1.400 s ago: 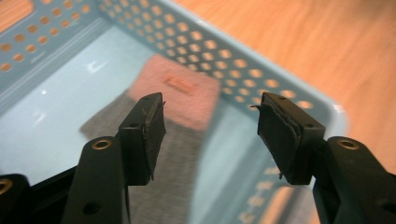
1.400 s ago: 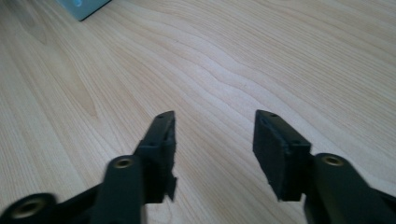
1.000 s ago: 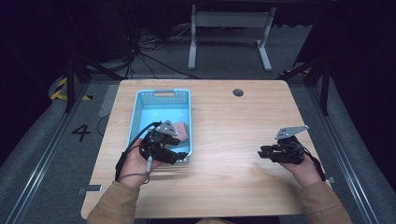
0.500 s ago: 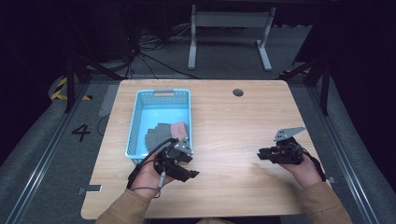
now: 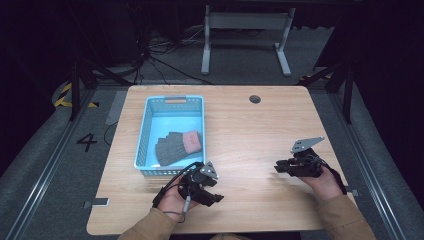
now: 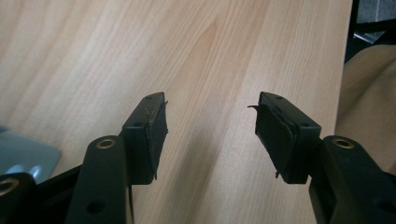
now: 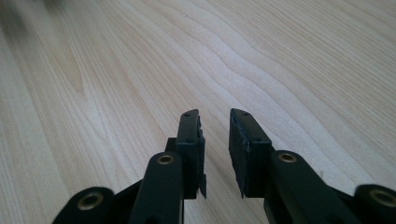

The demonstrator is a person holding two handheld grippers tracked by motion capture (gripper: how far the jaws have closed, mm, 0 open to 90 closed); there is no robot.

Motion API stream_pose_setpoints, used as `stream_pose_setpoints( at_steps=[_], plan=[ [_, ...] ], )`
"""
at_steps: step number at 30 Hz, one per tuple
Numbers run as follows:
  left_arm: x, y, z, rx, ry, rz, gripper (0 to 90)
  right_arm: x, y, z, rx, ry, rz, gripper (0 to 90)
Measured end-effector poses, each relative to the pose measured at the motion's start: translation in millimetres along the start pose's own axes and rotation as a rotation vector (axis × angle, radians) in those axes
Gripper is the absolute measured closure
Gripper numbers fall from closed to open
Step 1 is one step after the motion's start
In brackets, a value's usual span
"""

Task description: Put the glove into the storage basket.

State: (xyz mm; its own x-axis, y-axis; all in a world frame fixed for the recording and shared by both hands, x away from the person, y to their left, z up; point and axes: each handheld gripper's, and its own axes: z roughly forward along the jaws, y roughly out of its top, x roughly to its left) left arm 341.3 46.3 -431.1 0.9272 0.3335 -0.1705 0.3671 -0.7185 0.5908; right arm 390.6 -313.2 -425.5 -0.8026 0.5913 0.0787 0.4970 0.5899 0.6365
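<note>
Dark room, grey floor w/ a "4" mark [image 5: 86, 142] at left; light wood table [image 5: 240, 125] takes the centre of the high view. Round cable hole [image 5: 255, 99] near the table's far edge.

Blue basket [image 5: 145, 130] sits on the left half of the table, long side running away from the person. Inside it: folded grey glove [image 5: 172, 147] w/ pinkish cuff, lying flat on the basket floor toward the near end, cuff to the right. Nothing is touching the glove.

L gripper [image 5: 210, 192]: on the person's side of the basket, just outside its near wall, low over the wood, jaws pointing roughly right. Grey 3-cornered plate on top, cable looping back toward the sleeve. L gripper view [image 6: 210, 126]: jaws stand well apart, approx half-way, bare wood grain between the pads, nothing held. Table edge and a tan sleeve [image 6: 369, 88] at far right of that view.

R gripper [image 5: 278, 168]: right half of the table, well apart from the basket, jaws pointing left toward table centre. R gripper view [image 7: 215, 135]: jaws nearly together, narrow gap only, bare wood showing thru it, no object gripped. Pads don't meet. They have just been closing, w/ nothing between them.

Both hands come in from the near edge, tan sleeves.
</note>
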Motion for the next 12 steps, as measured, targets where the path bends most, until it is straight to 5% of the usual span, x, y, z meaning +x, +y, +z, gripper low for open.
stream_pose_setpoints(
  at_steps=[9, 12],
  plan=[
    [2.5, -4.9, 15.4, 0.024, 0.016, -0.011, 43.8, -0.1, -1.5, 3.9, 0.006, -0.005, 0.002, 69.9],
    [4.0, -6.5, 15.7, 0.022, 0.036, -0.008, 42.9, 0.2, -0.8, 4.1, 0.0, -0.024, 0.014, 61.1]
  ],
)
